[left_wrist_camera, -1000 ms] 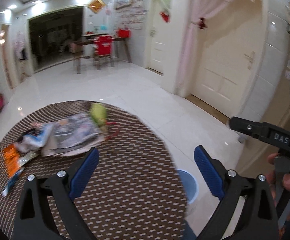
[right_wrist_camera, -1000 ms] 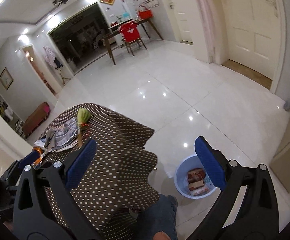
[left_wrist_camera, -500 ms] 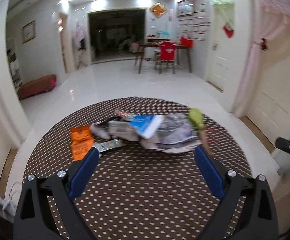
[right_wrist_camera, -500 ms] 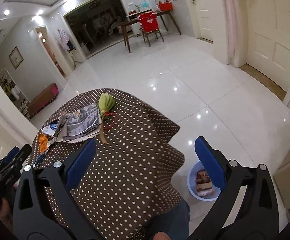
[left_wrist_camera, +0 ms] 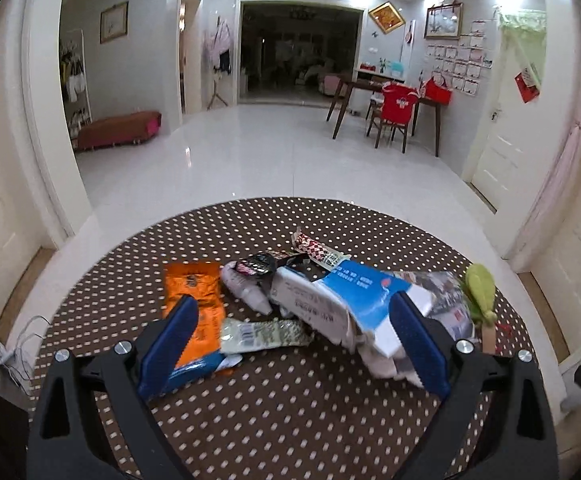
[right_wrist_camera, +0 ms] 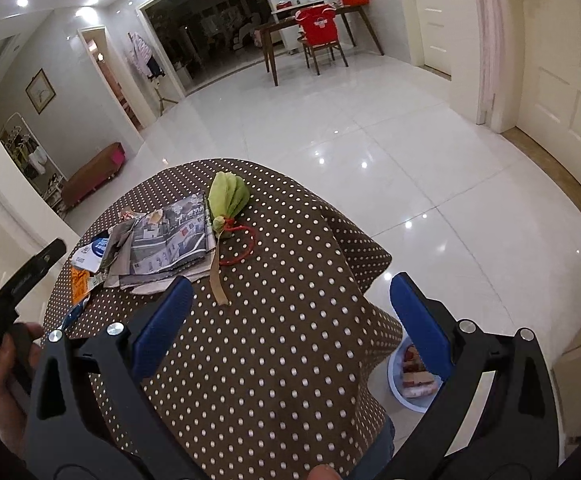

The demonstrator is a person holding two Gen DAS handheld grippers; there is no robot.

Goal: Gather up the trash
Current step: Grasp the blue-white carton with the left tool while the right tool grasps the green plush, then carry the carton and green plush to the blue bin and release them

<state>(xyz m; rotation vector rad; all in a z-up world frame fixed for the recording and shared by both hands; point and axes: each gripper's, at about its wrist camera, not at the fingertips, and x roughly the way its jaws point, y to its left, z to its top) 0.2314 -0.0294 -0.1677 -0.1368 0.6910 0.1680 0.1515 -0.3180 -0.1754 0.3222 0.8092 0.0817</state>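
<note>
Trash lies in a heap on the round dotted table (left_wrist_camera: 290,420): an orange packet (left_wrist_camera: 194,296), a pale green wrapper (left_wrist_camera: 264,332), a blue and white carton (left_wrist_camera: 354,300), newspaper (right_wrist_camera: 170,236) and a green leaf bundle (left_wrist_camera: 480,292) with a red string, also in the right wrist view (right_wrist_camera: 226,200). My left gripper (left_wrist_camera: 290,348) is open just above the table, its fingers either side of the green wrapper. My right gripper (right_wrist_camera: 290,324) is open and empty above the table's right edge. A blue bin (right_wrist_camera: 410,384) with trash stands on the floor.
The white tiled floor (right_wrist_camera: 370,140) spreads all round the table. A wooden table with a red-covered chair (left_wrist_camera: 394,112) stands far back. A low bench (left_wrist_camera: 118,128) sits by the left wall. Doors are on the right.
My left gripper has swung left from the table's right edge and bin to face the trash heap and moved close to it. My right gripper has risen and turned toward the table.
</note>
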